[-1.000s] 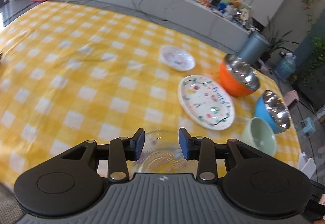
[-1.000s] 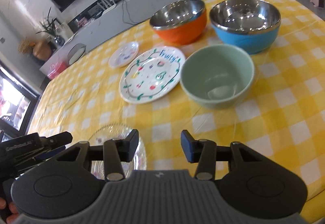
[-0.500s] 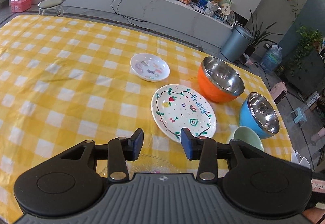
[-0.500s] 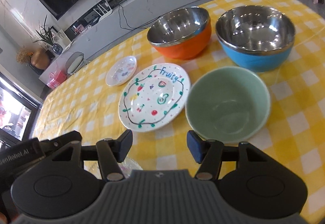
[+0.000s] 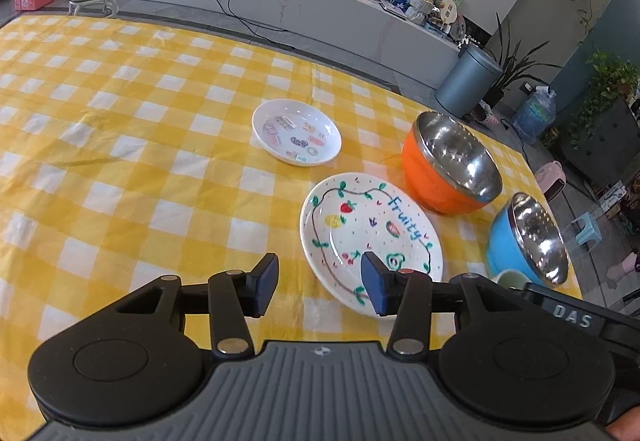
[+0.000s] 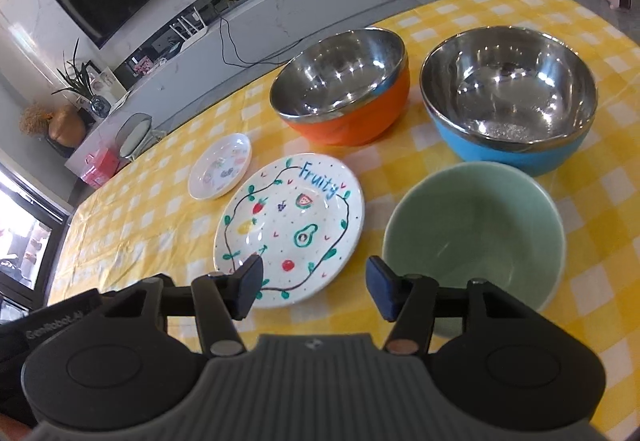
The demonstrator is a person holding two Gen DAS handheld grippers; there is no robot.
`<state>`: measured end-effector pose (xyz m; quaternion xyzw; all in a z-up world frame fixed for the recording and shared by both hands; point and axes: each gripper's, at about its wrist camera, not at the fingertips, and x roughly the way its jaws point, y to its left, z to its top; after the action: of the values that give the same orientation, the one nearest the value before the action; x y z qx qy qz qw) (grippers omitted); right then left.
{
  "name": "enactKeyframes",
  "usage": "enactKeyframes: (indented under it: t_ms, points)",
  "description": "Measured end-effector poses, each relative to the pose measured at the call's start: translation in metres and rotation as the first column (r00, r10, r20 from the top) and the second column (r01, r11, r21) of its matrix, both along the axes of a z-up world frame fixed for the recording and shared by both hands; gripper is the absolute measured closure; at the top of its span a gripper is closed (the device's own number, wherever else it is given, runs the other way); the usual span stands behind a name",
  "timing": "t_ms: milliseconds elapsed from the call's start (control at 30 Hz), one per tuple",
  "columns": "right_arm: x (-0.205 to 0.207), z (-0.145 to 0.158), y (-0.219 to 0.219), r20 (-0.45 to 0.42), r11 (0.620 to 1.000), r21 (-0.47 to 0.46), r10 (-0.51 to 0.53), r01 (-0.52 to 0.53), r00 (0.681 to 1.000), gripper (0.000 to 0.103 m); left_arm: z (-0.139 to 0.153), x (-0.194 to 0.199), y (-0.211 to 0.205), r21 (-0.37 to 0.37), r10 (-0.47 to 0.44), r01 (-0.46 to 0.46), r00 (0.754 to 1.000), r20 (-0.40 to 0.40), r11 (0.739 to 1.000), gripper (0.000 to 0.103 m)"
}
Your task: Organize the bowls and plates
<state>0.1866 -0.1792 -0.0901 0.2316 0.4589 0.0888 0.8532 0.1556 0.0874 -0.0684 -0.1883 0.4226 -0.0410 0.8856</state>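
Setting: living room with a long marble ledge, a wall television, potted plants and a grey bin; the work surface is a counter (image 5: 120, 129) under a yellow-and-white checked cloth.
Plates: the fruit-pattern plate (image 5: 370, 237) lies flat near the front edge; the small sticker-print plate (image 5: 297, 132) lies behind it, near but apart. Neither is stacked.
Bowls: the orange steel-lined bowl (image 6: 340, 89) and the blue steel-lined bowl (image 6: 508, 101) stand side by side at the back; the green bowl (image 6: 476, 233) stands in front of the blue one, just beside the fruit-pattern plate. All upright, none nested.
Left claw (image 5: 318, 285): jaws well apart, holding nothing, poised above the near rim of the fruit-pattern plate.
Right claw (image 6: 312, 285): jaws well apart, holding nothing, between the fruit-pattern plate and the green bowl.
Progress: judged at the outset; no grouping visible. Stacking of plates and nesting of bowls remain.
Writing: "Fruity" in blue on the large plate; "DAS" on the black housing beside the left claw; "GenRobot.AI" on the housing at lower left of the right view. Snack-bag lettering on the ledge is illegible.
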Motion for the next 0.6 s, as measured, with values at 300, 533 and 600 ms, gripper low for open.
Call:
enactKeyframes:
  t_ms: [300, 533, 600]
  points:
    - [0.036, 0.01, -0.013, 0.016, 1.0, 0.017, -0.017, 0.016, 1.0, 0.043, -0.009, 0.033, -0.004, -0.019, -0.016, 0.016, 1.0, 0.006, 1.0, 0.045]
    - [0.076, -0.002, -0.006, -0.04, 0.996, -0.07, 0.045, -0.047, 0.998, 0.051, -0.031, 0.054, 0.001, -0.022, -0.006, 0.005, 0.999, -0.052, 1.0, 0.053]
    - [0.087, -0.006, -0.005, -0.076, 0.994, -0.084, 0.06, -0.067, 0.995, 0.054, -0.036, 0.056, 0.003, -0.036, -0.01, 0.008, 0.997, -0.07, 0.999, 0.058]
